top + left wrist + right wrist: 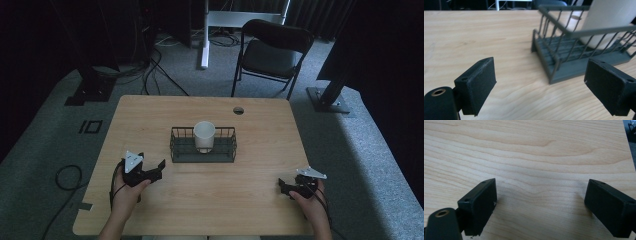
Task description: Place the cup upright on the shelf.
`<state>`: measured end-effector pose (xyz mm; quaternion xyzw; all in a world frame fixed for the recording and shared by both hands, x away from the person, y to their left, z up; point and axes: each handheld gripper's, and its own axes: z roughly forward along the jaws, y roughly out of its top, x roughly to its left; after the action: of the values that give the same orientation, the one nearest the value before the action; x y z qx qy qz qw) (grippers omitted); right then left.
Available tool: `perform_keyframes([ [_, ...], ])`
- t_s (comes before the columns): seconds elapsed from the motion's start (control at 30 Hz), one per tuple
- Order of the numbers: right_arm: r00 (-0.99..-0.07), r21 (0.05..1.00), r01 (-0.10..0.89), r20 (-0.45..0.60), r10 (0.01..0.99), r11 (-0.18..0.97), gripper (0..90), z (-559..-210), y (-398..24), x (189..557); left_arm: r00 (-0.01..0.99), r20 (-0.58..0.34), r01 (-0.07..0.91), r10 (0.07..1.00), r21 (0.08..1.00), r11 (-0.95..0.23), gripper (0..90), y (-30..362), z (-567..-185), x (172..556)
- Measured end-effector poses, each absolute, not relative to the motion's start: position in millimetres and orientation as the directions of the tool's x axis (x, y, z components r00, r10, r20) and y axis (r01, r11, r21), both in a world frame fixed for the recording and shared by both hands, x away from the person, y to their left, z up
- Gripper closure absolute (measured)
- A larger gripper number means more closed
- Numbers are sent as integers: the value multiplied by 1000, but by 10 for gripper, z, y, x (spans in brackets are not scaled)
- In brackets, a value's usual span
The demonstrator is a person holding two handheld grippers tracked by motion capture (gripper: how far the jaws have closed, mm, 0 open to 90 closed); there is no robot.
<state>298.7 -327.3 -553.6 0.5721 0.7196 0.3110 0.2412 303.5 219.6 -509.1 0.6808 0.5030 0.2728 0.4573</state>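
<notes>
On table (150,115): one basket (202,150), one cup (204,135) inside; two claws, left (159,167), right (282,186), both agape, empty.

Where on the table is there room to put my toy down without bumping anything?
Bare wood lies between the left gripper and the right gripper, in front of the wire basket. More lies on either side of the basket out to the table edges, and behind it up to the small round hole. The middle is crowded: the white cup stands in the basket.
</notes>
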Motion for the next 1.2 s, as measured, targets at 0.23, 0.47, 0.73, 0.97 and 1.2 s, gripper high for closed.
perform_keyframes([
  [0.23,-229,724,673,8,973,152,106,-5536,-3272,2987,317,-81,458,945,886,-78,107,2316,-5210,2944],
  [0.47,-229,724,673,8,973,153,106,-5536,-3272,2987,298,-95,500,950,863,-71,107,2421,-5338,2871],
  [0.73,-231,724,673,9,973,153,106,-5536,-3271,2987,199,-62,535,978,843,-56,107,2591,-5405,2822],
  [0.97,-233,724,673,9,973,154,106,-5536,-3271,2987,147,-31,574,989,816,-59,107,2683,-5453,2814],
  [1.2,-233,724,673,9,973,154,106,-5536,-3271,2987,115,32,607,993,789,-95,107,2738,-5460,2798],
])
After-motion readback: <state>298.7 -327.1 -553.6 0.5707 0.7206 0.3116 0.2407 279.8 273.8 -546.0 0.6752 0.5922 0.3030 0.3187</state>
